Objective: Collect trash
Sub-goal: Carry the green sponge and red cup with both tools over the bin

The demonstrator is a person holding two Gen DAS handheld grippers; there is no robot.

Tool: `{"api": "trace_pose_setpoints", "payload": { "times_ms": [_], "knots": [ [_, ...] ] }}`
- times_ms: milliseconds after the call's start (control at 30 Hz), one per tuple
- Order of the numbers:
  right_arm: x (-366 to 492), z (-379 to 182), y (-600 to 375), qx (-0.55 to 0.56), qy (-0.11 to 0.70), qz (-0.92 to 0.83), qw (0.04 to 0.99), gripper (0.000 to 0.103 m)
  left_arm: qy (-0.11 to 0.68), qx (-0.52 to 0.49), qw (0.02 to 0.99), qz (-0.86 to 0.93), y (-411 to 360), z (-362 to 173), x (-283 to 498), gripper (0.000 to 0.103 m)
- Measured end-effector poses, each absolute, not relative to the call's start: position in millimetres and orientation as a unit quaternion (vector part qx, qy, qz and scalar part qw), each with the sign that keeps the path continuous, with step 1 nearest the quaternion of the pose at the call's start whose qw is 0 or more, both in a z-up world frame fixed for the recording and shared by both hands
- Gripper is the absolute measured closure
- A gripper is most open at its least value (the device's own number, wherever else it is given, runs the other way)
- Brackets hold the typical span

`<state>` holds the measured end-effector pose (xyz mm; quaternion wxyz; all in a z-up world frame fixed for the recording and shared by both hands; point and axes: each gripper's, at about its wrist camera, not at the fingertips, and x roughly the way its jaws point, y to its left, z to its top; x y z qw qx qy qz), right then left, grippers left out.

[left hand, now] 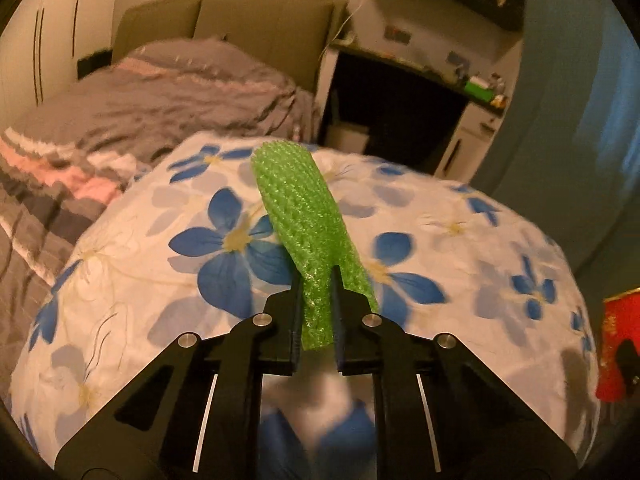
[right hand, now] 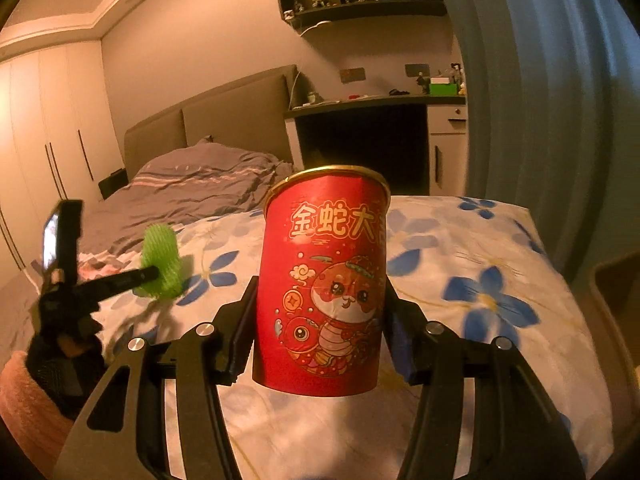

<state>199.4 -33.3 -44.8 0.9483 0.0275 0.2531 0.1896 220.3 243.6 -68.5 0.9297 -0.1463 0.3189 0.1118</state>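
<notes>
My left gripper (left hand: 316, 280) is shut on a strip of green foam netting (left hand: 298, 204) and holds it above a white quilt with blue flowers (left hand: 460, 240). The netting (right hand: 160, 262) and the left gripper (right hand: 154, 274) also show at the left of the right wrist view. My right gripper (right hand: 320, 292) is shut on a red paper cup (right hand: 324, 288) with a gold rim and a cartoon snake, held upright above the quilt (right hand: 480, 280). The cup's edge (left hand: 616, 344) shows at the far right of the left wrist view.
A grey striped duvet (left hand: 140, 104) covers the bed behind the quilt, in front of a padded headboard (right hand: 224, 120). A desk with small items (right hand: 380, 100) stands at the back right, shelves above it. A blue curtain (right hand: 540, 80) hangs at the right, wardrobes (right hand: 48, 120) at the left.
</notes>
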Motion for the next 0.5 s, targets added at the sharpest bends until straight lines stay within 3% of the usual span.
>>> {"api": "trace_pose_setpoints", "payload": {
  "times_ms": [267, 500],
  "knots": [
    [164.0, -32.9, -85.3, 0.036, 0.222, 0.166, 0.96, 0.048, 0.257, -0.111, 0.958, 0.06, 165.3, -20.3, 168.0, 0.091],
    [135.2, -25.3, -133.9, 0.052, 0.204, 0.142, 0.967, 0.048, 0.244, -0.097, 0.965, 0.001, 93.3, -8.8, 143.6, 0.091]
  ]
}}
